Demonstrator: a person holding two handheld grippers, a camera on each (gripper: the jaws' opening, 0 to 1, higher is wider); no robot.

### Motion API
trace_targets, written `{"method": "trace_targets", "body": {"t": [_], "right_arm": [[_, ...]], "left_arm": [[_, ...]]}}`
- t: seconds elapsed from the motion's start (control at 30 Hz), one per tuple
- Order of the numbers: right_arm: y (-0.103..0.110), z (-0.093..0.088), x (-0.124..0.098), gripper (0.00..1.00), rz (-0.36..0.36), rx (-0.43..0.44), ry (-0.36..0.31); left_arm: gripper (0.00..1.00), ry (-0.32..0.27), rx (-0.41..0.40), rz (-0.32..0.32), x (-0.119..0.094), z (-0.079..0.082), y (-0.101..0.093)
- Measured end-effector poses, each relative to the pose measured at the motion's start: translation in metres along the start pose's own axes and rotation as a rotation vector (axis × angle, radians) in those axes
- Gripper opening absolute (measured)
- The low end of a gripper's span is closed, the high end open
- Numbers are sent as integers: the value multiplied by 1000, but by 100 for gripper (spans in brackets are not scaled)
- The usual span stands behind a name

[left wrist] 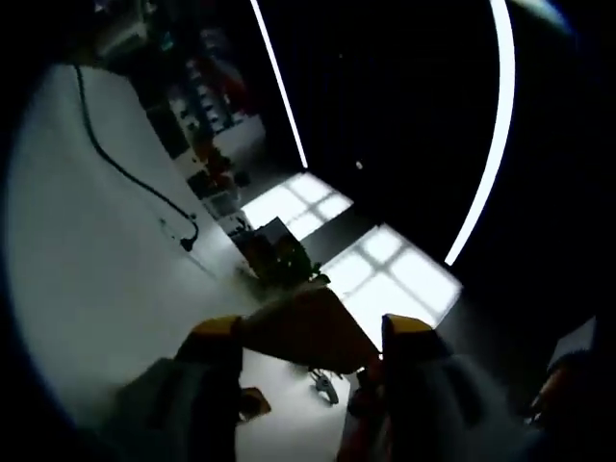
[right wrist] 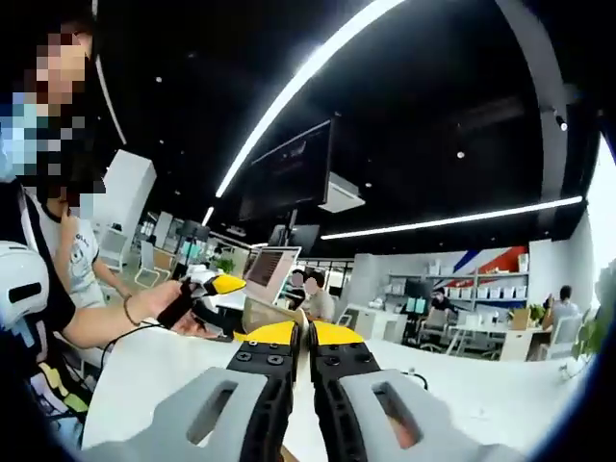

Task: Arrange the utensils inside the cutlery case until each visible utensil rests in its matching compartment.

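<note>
Left tongs spread wide in the left gripper view: grey moulded arms, glossy yellow tips. Between the tips, a smooth tan flat-faced slab; cannot tell whether touching either tip. Beyond, a matte white table with a thin black cable snaking across it to a small plug end. Near the table's far edge, dark clutter with green leaves, too blurred to name. Bright window-shaped patches of light on a dark glossy surface.

Right tongs pressed together, nothing between them: yellow caps over black ribbed pads, grey arms with oval cut-outs. To the left, a person's hand gripping the left tongs, yellow tip pointing right, just over the white table. Behind that, an open laptop, then a seated person. Overhead, a black ceiling with long white light strips and a hanging dark screen.

Cannot tell where the cutlery case or the utensils lie
</note>
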State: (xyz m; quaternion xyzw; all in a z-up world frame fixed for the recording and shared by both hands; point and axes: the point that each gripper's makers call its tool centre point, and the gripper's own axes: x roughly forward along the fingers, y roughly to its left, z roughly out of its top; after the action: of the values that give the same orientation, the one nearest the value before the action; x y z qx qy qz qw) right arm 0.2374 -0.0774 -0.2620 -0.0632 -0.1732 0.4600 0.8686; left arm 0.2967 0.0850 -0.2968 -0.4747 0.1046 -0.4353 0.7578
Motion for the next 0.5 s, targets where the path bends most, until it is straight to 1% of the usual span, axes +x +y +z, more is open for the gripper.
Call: {"method": "trace_targets", "body": {"t": [0.07,0.1,0.13,0.2,0.23,0.3,0.37,0.43,0.5], "right_arm": [[4,-7,2,3,1,-36,32],[5,-9,2,3,1,-35,27],[3,-10,1,3,4,-35,24],[1,-10,0,3,9,-35,19],[-1,-11,-1,3,9,-37,14],[-3,-12,-6,3,13,-43,-1],[-4,-14,-11,3,16,-68,-7],[-4,-15,-12,3,22,-94,1],[-6,-15,-15,3,26,-160,15]], "left_arm": [[81,-1,12,19,0,-3,2],[84,11,26,26,0,-7,2],[86,16,42,36,0,-9,3],[84,21,50,52,0,-9,5],[83,18,49,49,0,-8,4],[83,8,18,39,-1,-7,3],[83,12,11,40,0,-10,5],[81,20,0,53,1,-13,9],[77,24,-18,61,1,-16,13]]}}
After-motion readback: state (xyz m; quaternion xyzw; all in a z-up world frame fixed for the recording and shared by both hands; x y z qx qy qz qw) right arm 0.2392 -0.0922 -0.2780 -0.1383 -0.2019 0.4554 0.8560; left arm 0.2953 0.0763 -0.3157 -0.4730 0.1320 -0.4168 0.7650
